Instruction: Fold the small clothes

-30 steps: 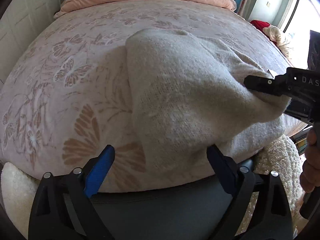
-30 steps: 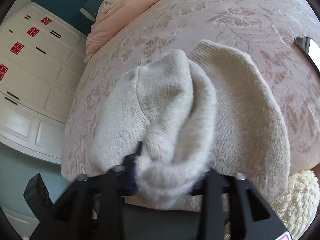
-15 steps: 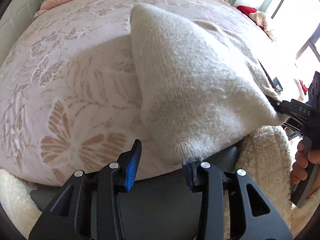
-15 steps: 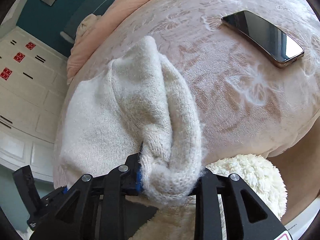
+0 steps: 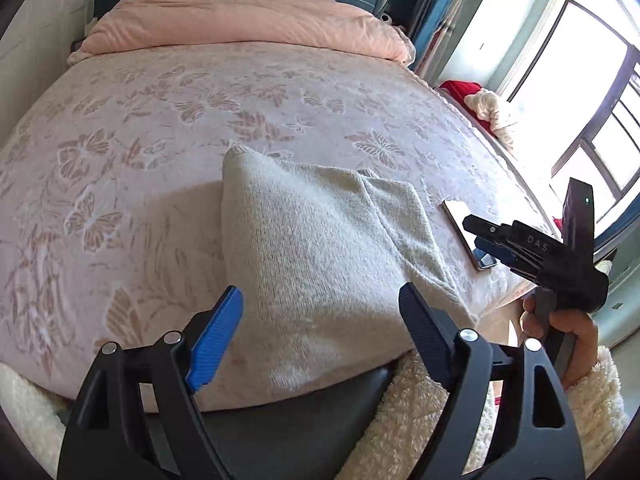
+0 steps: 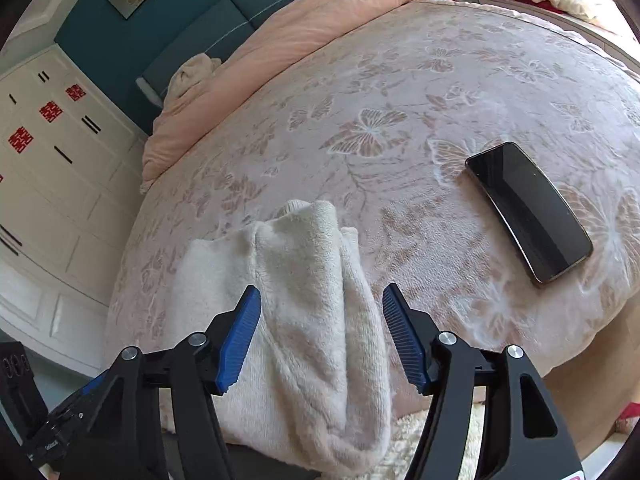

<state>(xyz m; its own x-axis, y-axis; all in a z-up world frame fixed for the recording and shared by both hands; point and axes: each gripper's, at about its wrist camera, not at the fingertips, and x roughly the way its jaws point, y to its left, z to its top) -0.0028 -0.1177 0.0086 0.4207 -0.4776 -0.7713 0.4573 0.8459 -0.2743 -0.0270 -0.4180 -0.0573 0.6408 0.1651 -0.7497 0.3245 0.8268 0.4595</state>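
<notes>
A cream knitted garment (image 5: 320,264) lies folded at the near edge of the bed, one end hanging over the edge; it also shows in the right wrist view (image 6: 304,312). My left gripper (image 5: 320,320) is open and empty, hovering above the garment's near end. My right gripper (image 6: 320,328) is open and empty, its fingers either side of the garment's folded ridge, not touching. The right gripper also shows in the left wrist view (image 5: 488,240), raised at the garment's right.
The pink butterfly-patterned bedspread (image 5: 200,120) covers the bed. A black phone (image 6: 528,212) lies right of the garment, also in the left wrist view (image 5: 468,236). A peach duvet (image 5: 248,20) is at the head. A white fluffy rug (image 5: 408,408) lies below the bed edge.
Both grippers let go of the garment and opened. They pulled back and rose; the garment now rests folded on the bed.
</notes>
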